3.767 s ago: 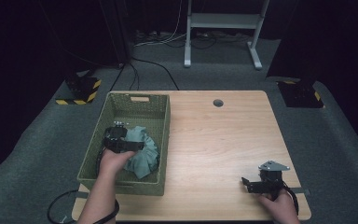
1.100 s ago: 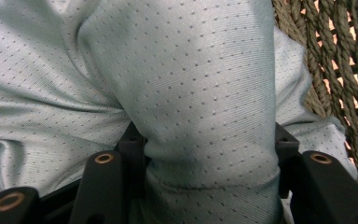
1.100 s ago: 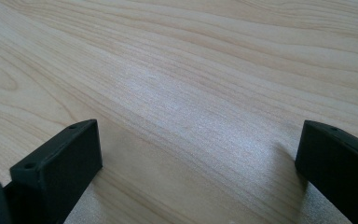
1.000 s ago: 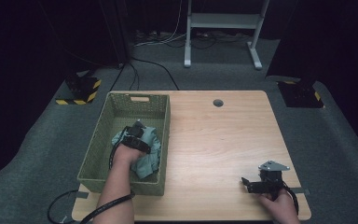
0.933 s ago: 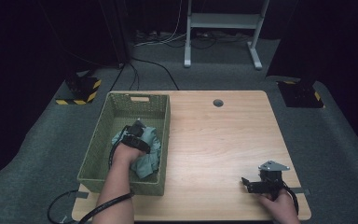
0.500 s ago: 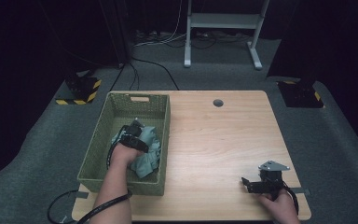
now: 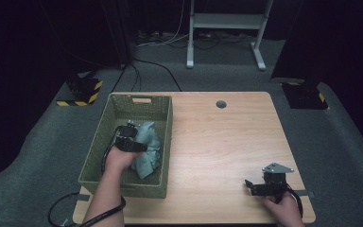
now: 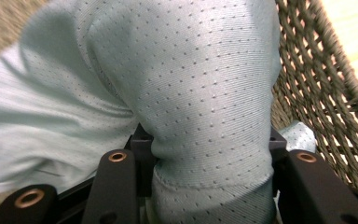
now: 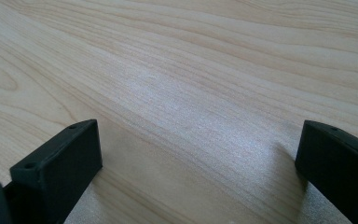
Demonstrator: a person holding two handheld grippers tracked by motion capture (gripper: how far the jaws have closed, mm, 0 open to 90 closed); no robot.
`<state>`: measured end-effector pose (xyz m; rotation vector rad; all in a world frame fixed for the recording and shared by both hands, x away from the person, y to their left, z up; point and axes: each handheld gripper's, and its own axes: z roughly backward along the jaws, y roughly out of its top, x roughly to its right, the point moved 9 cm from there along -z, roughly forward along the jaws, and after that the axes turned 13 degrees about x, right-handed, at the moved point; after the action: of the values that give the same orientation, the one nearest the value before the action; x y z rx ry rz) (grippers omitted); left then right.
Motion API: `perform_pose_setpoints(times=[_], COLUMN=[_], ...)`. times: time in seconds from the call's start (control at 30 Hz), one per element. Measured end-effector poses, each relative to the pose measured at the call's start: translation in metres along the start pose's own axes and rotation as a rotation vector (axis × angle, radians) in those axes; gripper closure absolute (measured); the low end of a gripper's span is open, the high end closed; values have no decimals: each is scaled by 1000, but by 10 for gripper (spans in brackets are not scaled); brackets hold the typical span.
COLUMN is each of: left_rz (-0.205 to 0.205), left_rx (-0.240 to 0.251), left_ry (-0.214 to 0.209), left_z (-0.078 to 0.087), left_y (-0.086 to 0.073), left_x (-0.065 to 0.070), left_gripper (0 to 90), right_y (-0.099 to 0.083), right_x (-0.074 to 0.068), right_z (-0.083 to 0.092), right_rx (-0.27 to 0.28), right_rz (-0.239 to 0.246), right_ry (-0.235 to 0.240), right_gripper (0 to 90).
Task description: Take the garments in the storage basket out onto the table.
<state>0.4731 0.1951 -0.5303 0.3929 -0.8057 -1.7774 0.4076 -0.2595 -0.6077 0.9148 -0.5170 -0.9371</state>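
table [image 7: 227, 142]: light wood top, grain running across it, bare over its right part
cable hole [image 7: 221, 104]: small dark round grommet near the table's far edge, about mid-width
floor [image 7: 340, 151]: grey carpet all round the table
white stand [image 7: 227, 21]: metal frame with two legs, on the floor beyond the far edge
striped blocks [image 7: 82, 92]: black with yellow-black edging, one far left, another far right [image 7: 307, 94]
floor cables [image 7: 156, 66]: dark leads across the carpet, far left of centre

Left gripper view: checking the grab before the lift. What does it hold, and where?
The left gripper pinches a bunched fold of the light-blue cloth.
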Motion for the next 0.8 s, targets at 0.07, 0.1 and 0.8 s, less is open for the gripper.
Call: perform_pose_setpoints(times=[0.07, 0.1, 0.8], left_rz=[-13, -19, -87], left_rx=[47, 72, 404], left_ry=[5, 3, 57], left_z=[8, 11, 64], left_y=[4, 6, 29], left_x=[0, 2, 7], left_gripper=[553, 553, 550], right_y=[0, 0, 0], right_x=[0, 0, 0], right_z=[0, 0, 0], right_rx=[2, 3, 0], right_rz=[-4, -5, 0], right_ry=[2, 4, 0], right_gripper=[2, 2, 2])
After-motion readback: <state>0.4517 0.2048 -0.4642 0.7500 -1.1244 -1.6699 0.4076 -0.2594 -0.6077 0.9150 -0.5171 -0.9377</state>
